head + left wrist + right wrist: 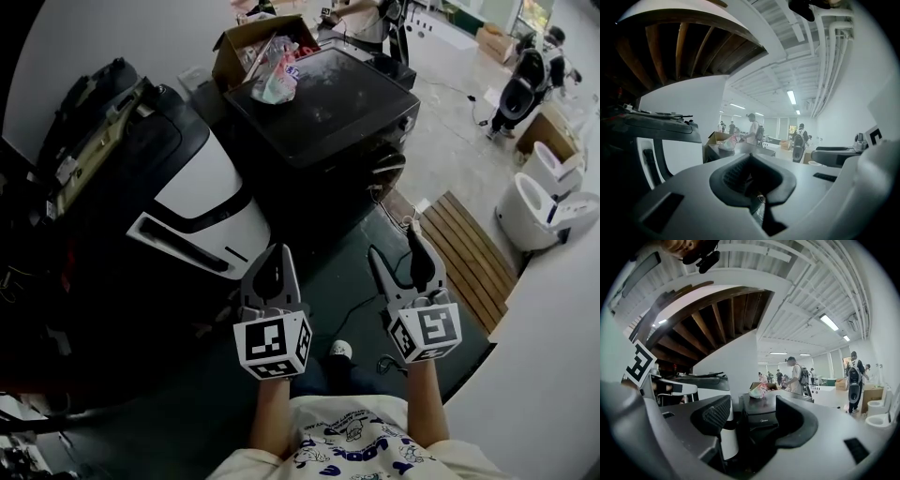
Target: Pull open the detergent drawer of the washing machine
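Note:
The dark washing machine (pixel 323 103) stands ahead of me, its top bearing a crumpled bag (pixel 277 80). In the right gripper view its dark front panel (pixel 761 420) shows between the jaws, some way off; I cannot make out the detergent drawer's outline. My left gripper (pixel 275 251) is held low in front of me, jaws together with nothing between them, and in its own view the left gripper (pixel 752 180) points past the machine's left side. My right gripper (pixel 401 248) is open and empty, and seen from its own camera the right gripper (pixel 752 420) is aimed at the machine's front. Neither touches the machine.
A white and black appliance (pixel 197 202) sits left of the washer. A cardboard box (pixel 253 42) stands behind it. A wooden pallet (pixel 469 258) and white toilets (pixel 544 211) are at the right. A cable (pixel 361 305) lies on the dark floor. People (pixel 525 80) stand farther back.

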A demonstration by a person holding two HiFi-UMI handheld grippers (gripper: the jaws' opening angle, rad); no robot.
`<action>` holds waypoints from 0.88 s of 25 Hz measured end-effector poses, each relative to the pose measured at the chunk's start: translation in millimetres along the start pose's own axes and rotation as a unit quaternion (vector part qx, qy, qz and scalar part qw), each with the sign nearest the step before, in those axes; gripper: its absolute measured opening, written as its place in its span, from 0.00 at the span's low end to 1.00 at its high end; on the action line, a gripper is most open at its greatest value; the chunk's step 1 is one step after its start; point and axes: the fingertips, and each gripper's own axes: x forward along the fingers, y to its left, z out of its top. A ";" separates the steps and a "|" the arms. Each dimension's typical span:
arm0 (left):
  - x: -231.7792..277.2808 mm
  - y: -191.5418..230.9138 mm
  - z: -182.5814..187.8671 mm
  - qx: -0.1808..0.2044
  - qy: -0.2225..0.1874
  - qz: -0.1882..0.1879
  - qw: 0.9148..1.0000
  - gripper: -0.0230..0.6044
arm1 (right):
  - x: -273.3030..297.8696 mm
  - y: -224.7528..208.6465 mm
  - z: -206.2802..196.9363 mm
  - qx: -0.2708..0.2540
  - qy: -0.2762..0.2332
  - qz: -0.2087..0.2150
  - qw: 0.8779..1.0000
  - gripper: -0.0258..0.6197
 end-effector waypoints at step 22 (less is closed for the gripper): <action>121.9 56.4 0.7 -0.015 0.011 0.029 0.999 0.06 | 142.0 -30.0 -10.8 0.012 0.015 0.029 0.999 0.51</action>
